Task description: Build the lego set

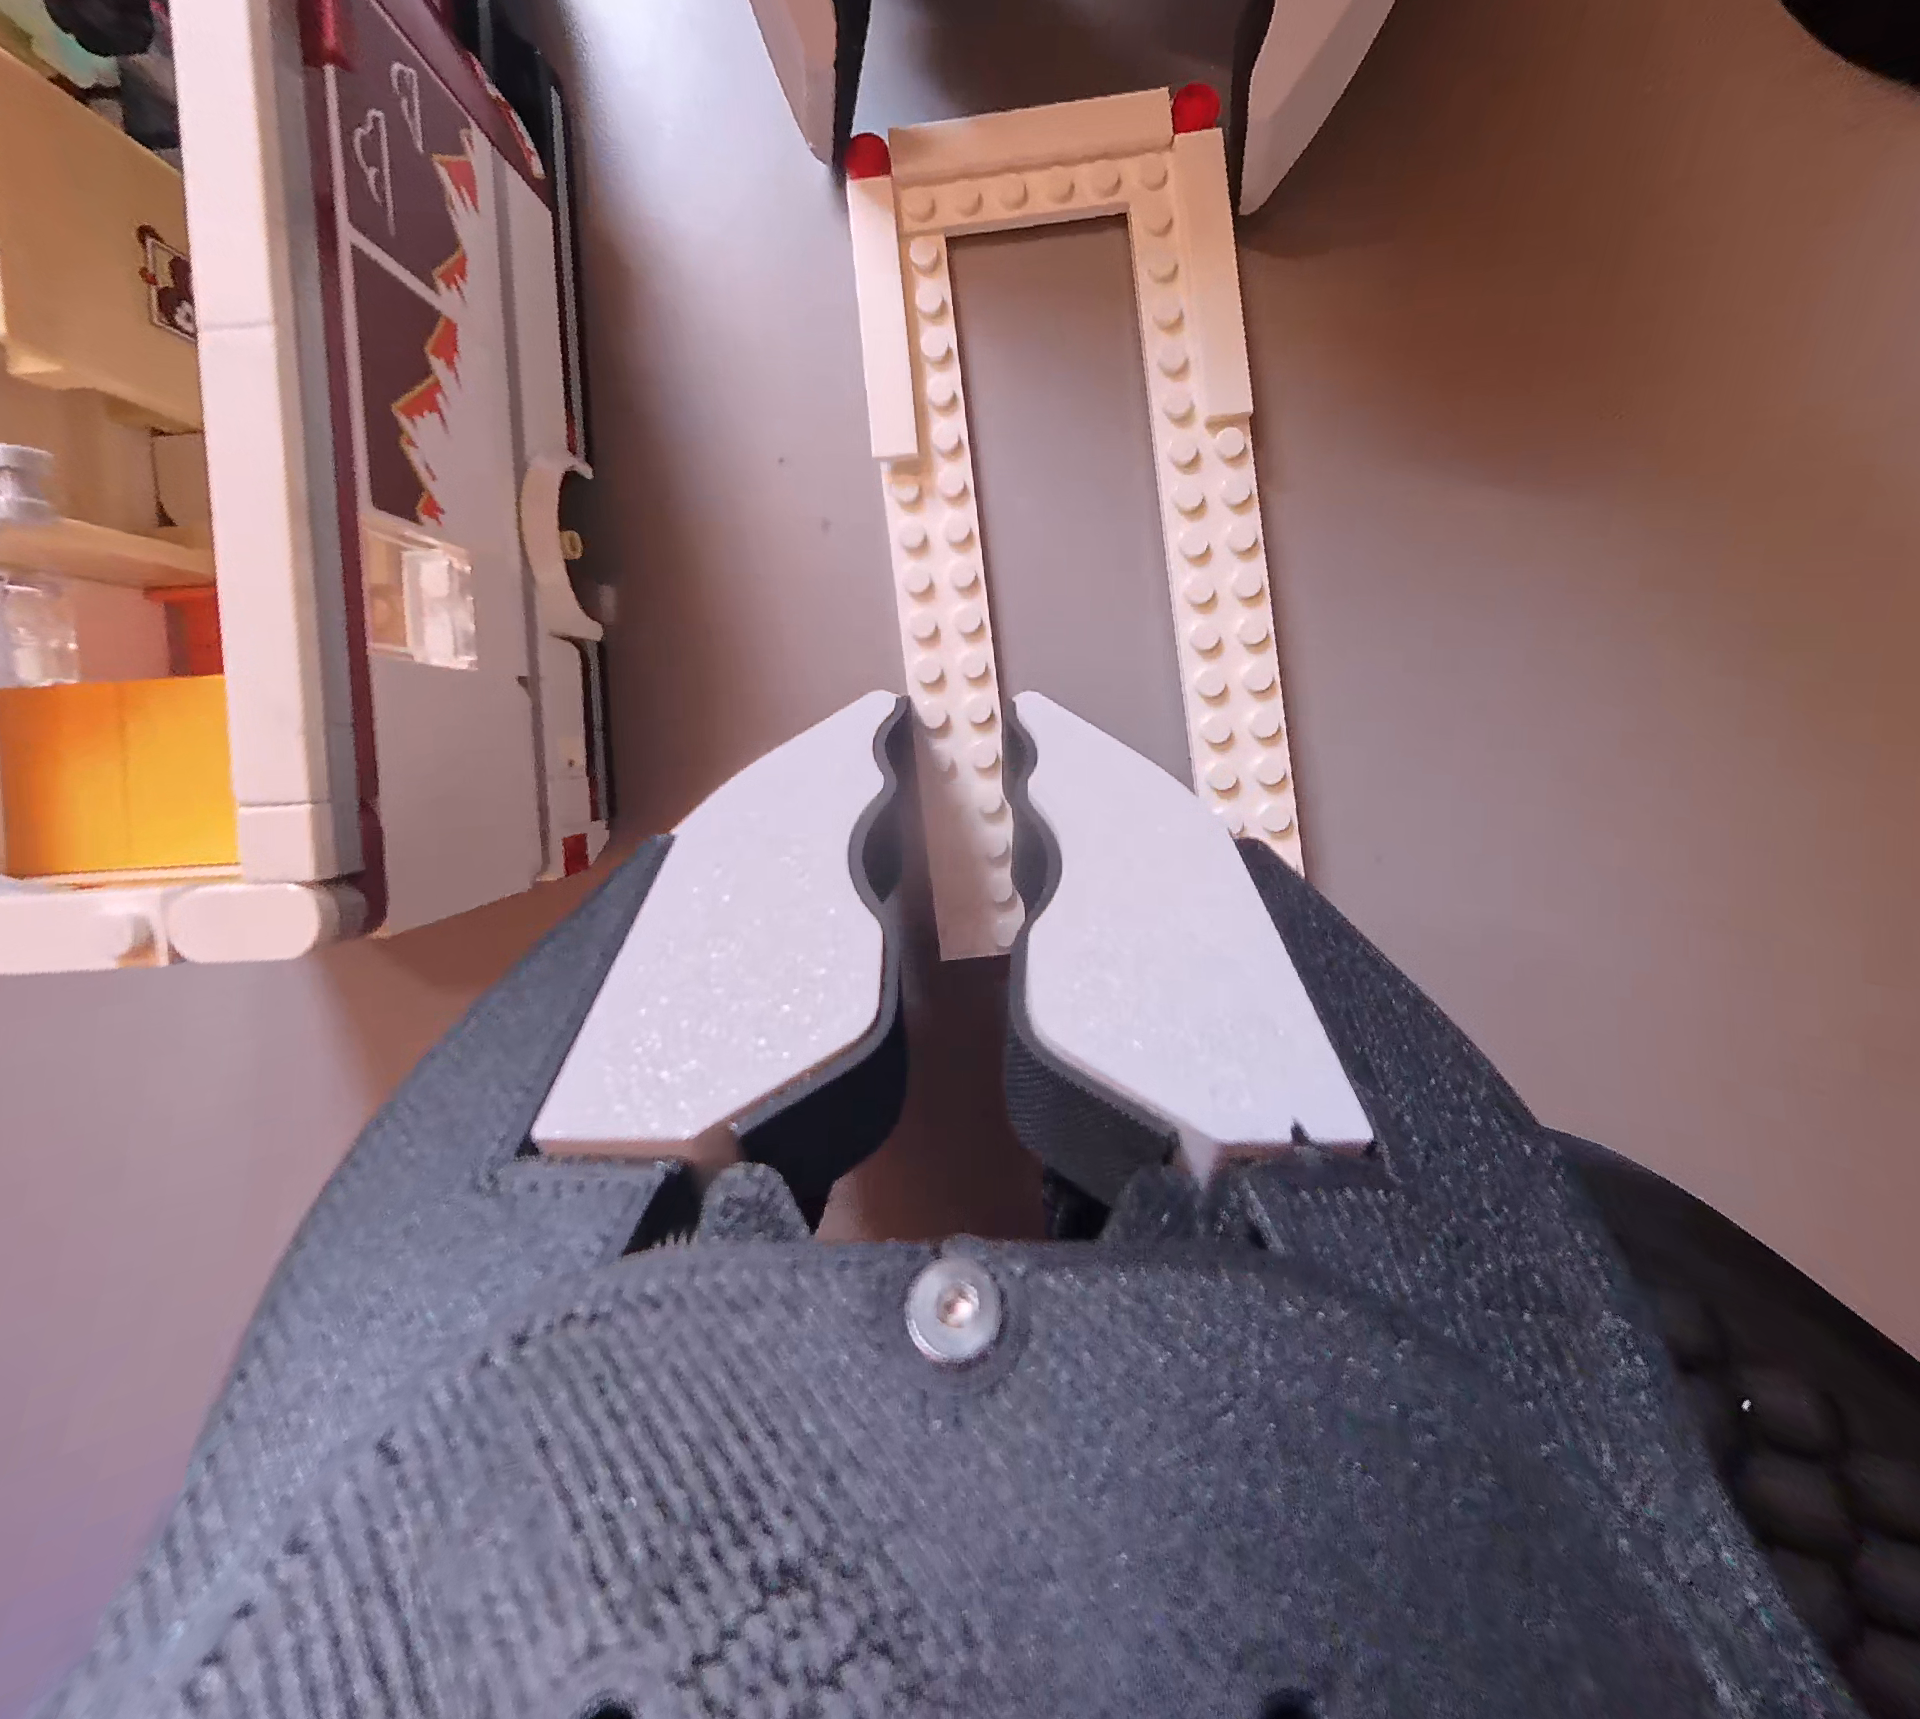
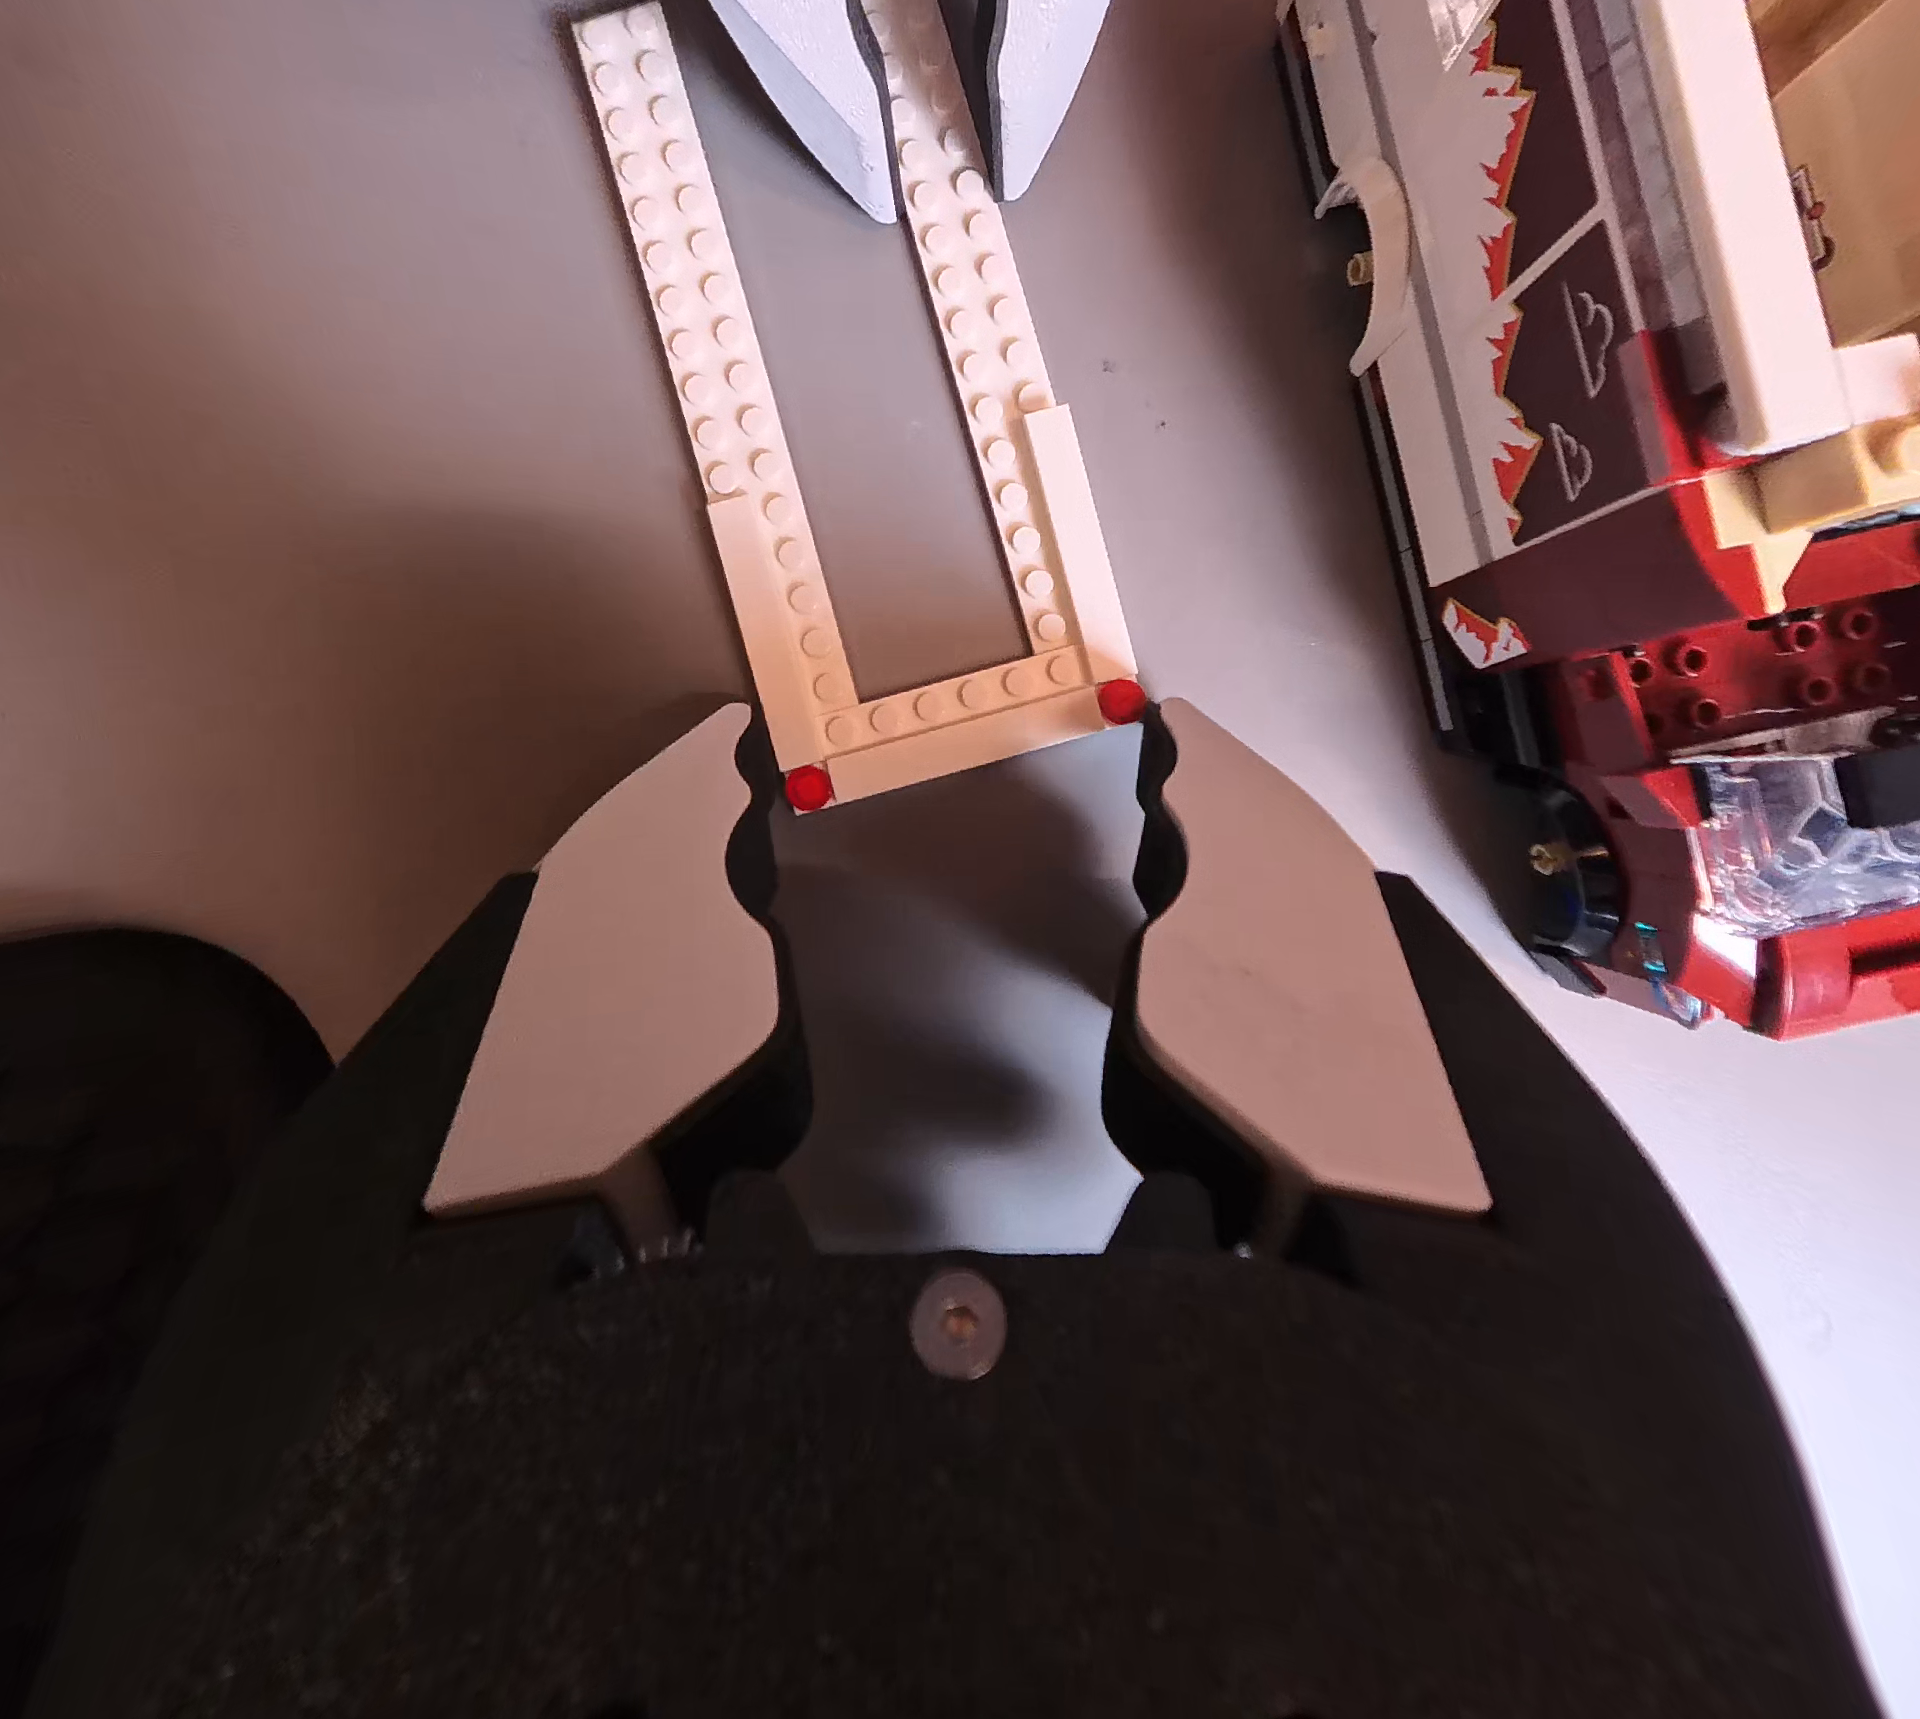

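Grippers, two in all, meet one white U-shaped brick frame [image 2: 914,724] lying flat on the grey worktop [image 2: 312,319] beside one dark-red brick van [image 2: 1621,443]. Left gripper [image 1: 958,713] fingers clamp one studded leg; right gripper [image 2: 951,724] fingers stand open at the frame's closed end, by its two red studs [image 2: 1120,699]. No writing is legible.

Both grippers [image 1: 956,713] [image 2: 945,724]: textured black bodies, pale grey wavy-edged jaws, one silver screw.
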### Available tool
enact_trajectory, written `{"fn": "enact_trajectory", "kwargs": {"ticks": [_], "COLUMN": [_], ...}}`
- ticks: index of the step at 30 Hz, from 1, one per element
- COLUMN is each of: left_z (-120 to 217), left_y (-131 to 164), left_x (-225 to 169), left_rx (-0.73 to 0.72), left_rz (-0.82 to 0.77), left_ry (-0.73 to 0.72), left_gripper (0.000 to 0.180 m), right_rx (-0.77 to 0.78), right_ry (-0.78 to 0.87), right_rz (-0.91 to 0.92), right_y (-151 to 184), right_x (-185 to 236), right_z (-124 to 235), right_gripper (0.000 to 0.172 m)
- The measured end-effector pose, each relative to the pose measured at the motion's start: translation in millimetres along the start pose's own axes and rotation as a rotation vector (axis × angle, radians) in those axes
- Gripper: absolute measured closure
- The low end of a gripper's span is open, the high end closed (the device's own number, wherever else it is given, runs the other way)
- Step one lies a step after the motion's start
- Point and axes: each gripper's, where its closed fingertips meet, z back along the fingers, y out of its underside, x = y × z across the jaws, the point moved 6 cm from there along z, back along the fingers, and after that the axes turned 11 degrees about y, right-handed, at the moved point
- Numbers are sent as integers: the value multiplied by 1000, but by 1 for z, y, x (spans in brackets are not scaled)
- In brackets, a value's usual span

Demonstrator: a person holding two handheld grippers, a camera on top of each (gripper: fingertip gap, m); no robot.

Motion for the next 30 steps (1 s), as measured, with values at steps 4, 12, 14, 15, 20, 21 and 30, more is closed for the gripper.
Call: {"fn": "enact_trajectory", "kwargs": {"ticks": [4, 12, 14, 15, 20, 21, 30], "left_z": [0, 0, 0, 0, 0, 0, 0], "left_y": [0, 0, 0, 0, 0, 0, 0], "left_x": [0, 0, 0, 0, 0, 0, 1], "left_rx": [-1, 5, 4, 4, 6, 6, -9], "left_rz": [-7, -23, -24, -25, -35, -36, -16], "left_ry": [4, 8, 12, 12, 8, 8, 13], "left_gripper": [164, 164, 163, 163, 163, 163, 163], "right_rx": [7, 17, 20, 23, 25, 25, 19], "right_ry": [4, 16, 16, 17, 23, 23, 19], "right_rz": [0, 8, 5, 3, 0, 0, -3], "right_y": [0, 0, 0, 0, -1, -1, 0], "right_x": [0, 0, 0, 0, 0, 0, 1], "right_z": [0, 0, 0, 0, -1, -1, -1], "right_gripper": [105, 105, 105, 104, 104, 104, 104]}}
